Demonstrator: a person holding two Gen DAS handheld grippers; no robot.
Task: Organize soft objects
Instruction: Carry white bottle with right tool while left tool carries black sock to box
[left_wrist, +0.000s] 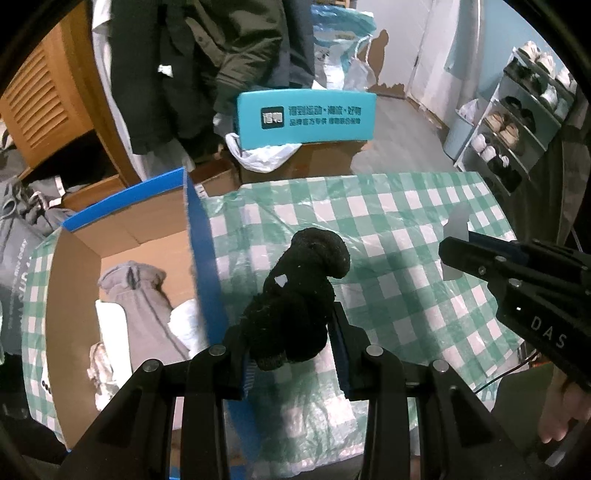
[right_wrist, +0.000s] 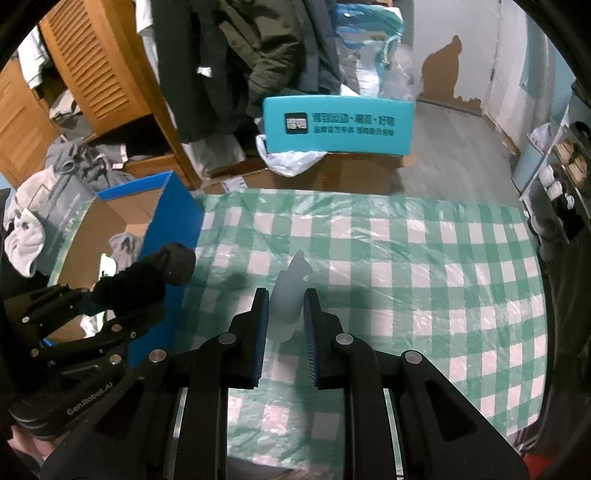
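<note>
left hand-held gripper (left_wrist: 291, 343) pinching a rolled black knitted sock (left_wrist: 301, 291), right hand-held gripper (right_wrist: 286, 319) clamped on a pale grey folded cloth piece (right_wrist: 290, 299), both above the green-checked plastic-covered bench (right_wrist: 406, 266); carry step, i'd say; next calls for swinging left over the blue-walled cardboard box (left_wrist: 199, 236), clothes rack behind.

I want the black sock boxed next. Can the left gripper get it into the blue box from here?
Probably yes. The left gripper is shut on the black sock, the blue box stands right beside it with its top open, and nothing lies between them.
</note>
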